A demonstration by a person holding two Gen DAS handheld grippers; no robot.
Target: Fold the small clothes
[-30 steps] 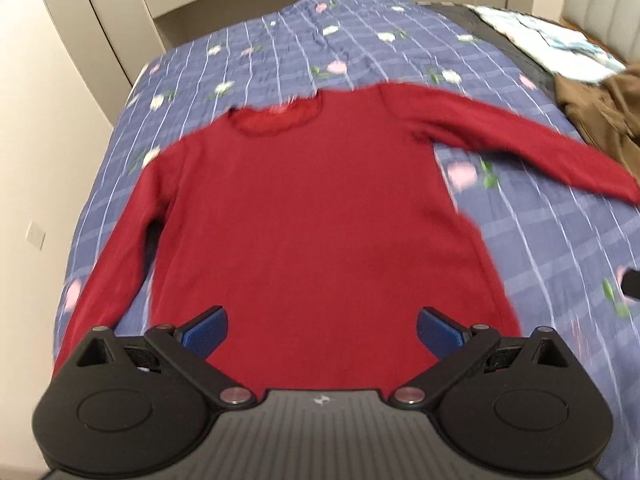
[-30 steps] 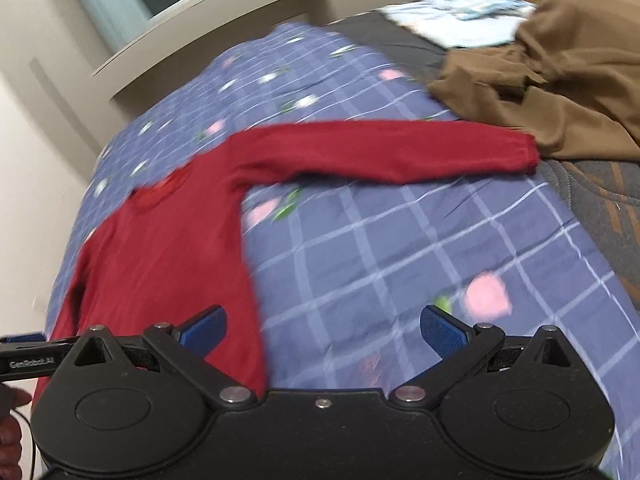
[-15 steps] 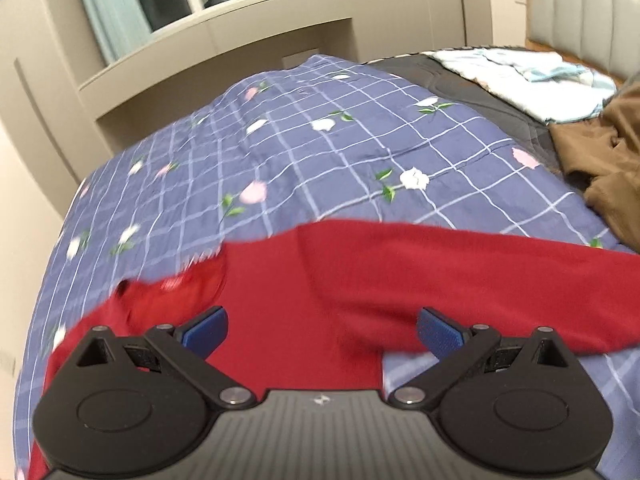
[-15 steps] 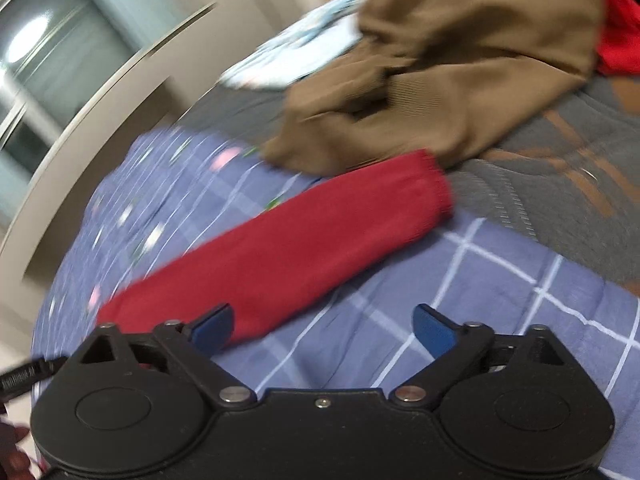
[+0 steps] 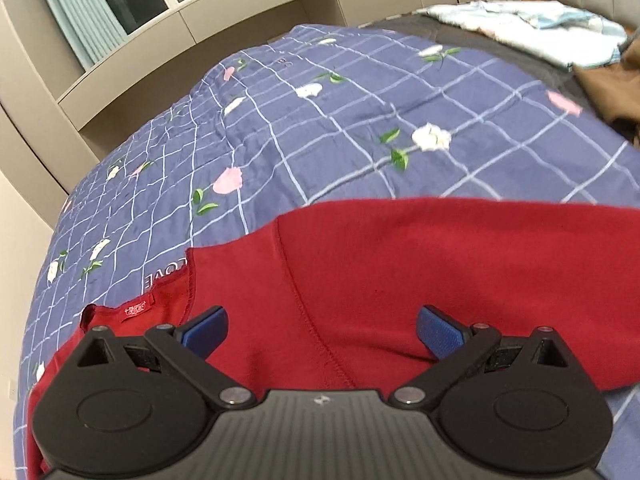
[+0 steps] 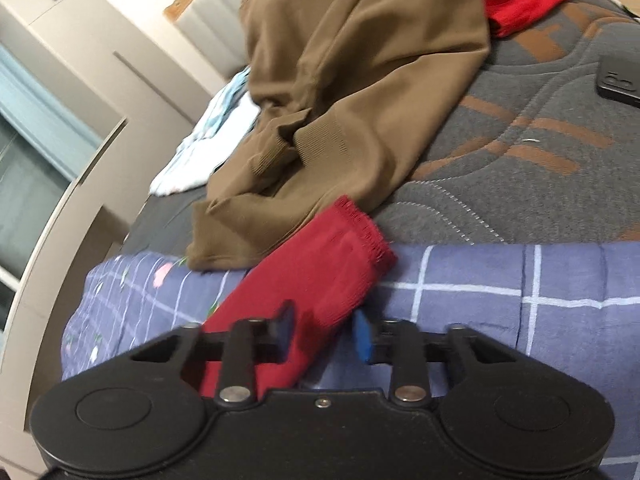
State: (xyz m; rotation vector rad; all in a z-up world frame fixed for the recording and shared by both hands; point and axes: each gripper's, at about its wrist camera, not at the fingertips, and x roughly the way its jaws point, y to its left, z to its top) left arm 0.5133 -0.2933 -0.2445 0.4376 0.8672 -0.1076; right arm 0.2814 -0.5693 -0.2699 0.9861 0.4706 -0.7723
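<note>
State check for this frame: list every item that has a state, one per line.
Left tool: open, above the shoulder seam, gripping nothing.
Right tool: closed on the sleeve near its cuff.
Red sweater: flat on the bedspread, unfolded.
Red sleeve: stretched out, cuff against the brown garment.
Brown garment: crumpled heap.
Checked bedspread: spread, slightly wrinkled.
Light blue cloth: rumpled.

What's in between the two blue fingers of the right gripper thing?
In the right wrist view, the red sweater's sleeve runs between the right hand-held gripper's blue fingers, which look closed in on it.
</note>
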